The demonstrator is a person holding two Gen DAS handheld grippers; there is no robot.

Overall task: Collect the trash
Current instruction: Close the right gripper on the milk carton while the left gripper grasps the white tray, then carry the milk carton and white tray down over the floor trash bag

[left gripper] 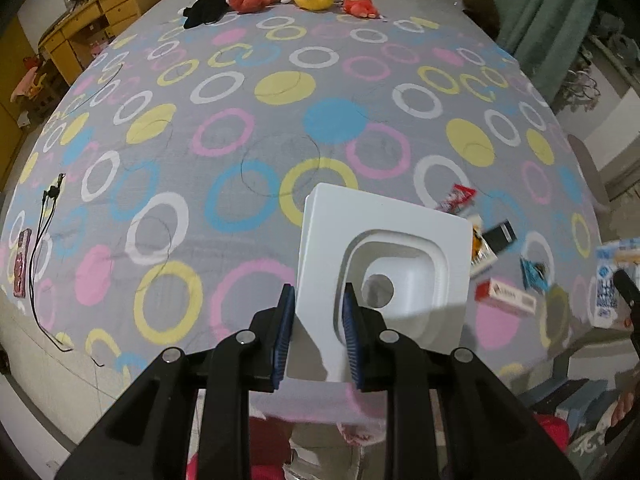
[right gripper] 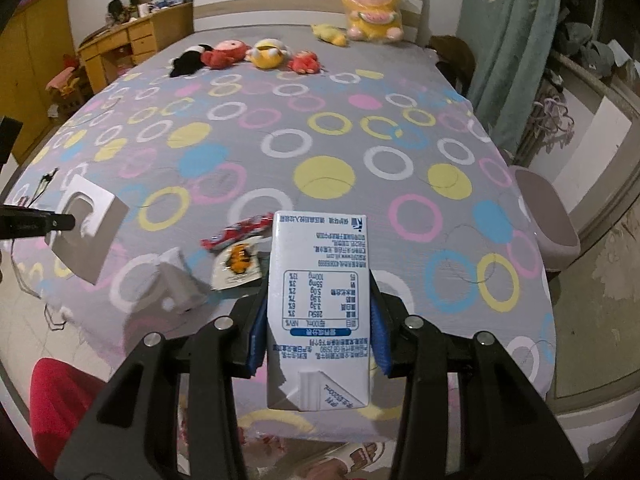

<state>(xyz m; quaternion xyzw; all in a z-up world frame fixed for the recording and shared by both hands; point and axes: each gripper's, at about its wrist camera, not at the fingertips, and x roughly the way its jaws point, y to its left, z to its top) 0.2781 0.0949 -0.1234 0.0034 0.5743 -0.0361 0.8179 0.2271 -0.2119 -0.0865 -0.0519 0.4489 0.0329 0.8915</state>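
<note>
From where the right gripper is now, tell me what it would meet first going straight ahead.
The right gripper, shut on the milk carton, points over the bedspread. The path looks free; it would probably meet bare bedspread first, though depth is unclear.

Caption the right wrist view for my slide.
Right hand-held gripper clamps a white-and-blue milk carton above the circle-patterned grey bedspread.
</note>
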